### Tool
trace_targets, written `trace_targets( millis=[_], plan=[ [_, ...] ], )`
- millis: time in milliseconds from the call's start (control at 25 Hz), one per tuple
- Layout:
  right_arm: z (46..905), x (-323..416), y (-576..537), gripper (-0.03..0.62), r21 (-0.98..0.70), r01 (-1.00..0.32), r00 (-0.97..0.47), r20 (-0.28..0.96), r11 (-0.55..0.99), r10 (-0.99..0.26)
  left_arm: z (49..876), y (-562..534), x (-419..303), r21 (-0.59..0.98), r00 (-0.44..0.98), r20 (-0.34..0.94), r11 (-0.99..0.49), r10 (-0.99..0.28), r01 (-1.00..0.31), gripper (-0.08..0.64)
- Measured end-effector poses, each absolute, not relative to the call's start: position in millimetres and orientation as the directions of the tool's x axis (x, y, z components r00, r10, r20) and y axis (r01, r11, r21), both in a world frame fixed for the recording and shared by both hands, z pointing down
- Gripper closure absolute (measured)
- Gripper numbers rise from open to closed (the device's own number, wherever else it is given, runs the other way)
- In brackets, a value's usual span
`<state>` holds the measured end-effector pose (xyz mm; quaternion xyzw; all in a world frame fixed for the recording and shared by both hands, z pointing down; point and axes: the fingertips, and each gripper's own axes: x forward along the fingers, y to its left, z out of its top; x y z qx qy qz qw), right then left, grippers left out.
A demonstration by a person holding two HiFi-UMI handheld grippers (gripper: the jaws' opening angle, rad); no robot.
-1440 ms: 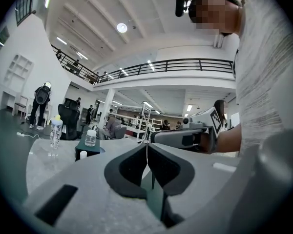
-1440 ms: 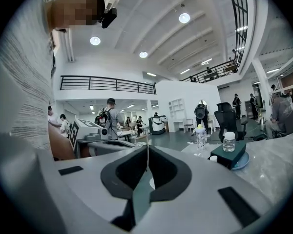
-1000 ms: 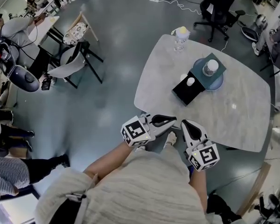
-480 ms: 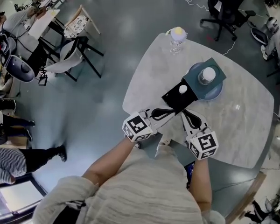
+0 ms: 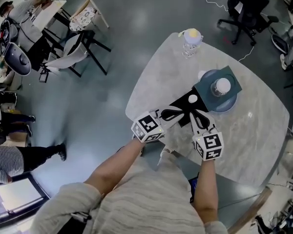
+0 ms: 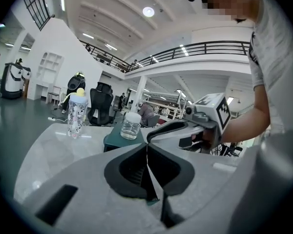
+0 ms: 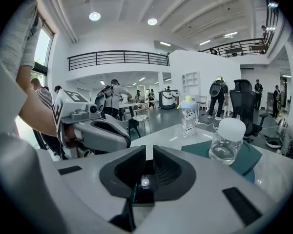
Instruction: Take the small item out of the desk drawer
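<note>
A dark teal desk box [image 5: 229,77] stands on a round blue base on the table, its black drawer [image 5: 182,105] pulled out toward me. A small white item [image 5: 192,99] lies in the drawer. My left gripper [image 5: 181,112] is shut and empty, its tip at the drawer's near left edge. My right gripper [image 5: 195,112] is also shut with nothing held, just short of the item. In the right gripper view the white item [image 7: 145,181] shows low behind the closed jaws, with the left gripper [image 7: 95,130] alongside.
A glass jar with a white lid [image 5: 220,87] stands on the teal box. A clear bottle with a yellow cap [image 5: 191,39] is at the table's far edge [image 5: 151,77]. Chairs [image 5: 73,57] and people stand on the floor to the left.
Both grippers have moved forward from the table's near edge to the open drawer, side by side. Their jaws stayed shut.
</note>
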<state>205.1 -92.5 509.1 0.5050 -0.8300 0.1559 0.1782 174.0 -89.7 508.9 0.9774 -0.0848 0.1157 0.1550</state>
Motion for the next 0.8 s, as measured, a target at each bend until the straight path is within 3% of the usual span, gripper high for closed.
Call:
trace_targets(
  millis=[360,480,800],
  plan=[
    [542.4,212.4,-111.9,0.578,-0.07,-0.906,-0.39,0.521,0.417,-0.759,533.6,-105.4,181.2,0.31,0.951,0.286,-0.928,-0.117,-0.207,0.543],
    [551.5,212.5,-114.6,0.518,-0.059,-0.911,-0.371,0.549,0.409,-0.749,539.2,-105.5,181.7,0.321,0.951,0.288,-0.924,-0.113,-0.207,0.543],
    [567.5,221.4,-119.8,0.491,-0.035,-0.921,-0.332,0.591,0.388,-0.735,546.6,-106.0,182.7,0.342,0.949,0.294,-0.914,-0.115,-0.217,0.543]
  ],
)
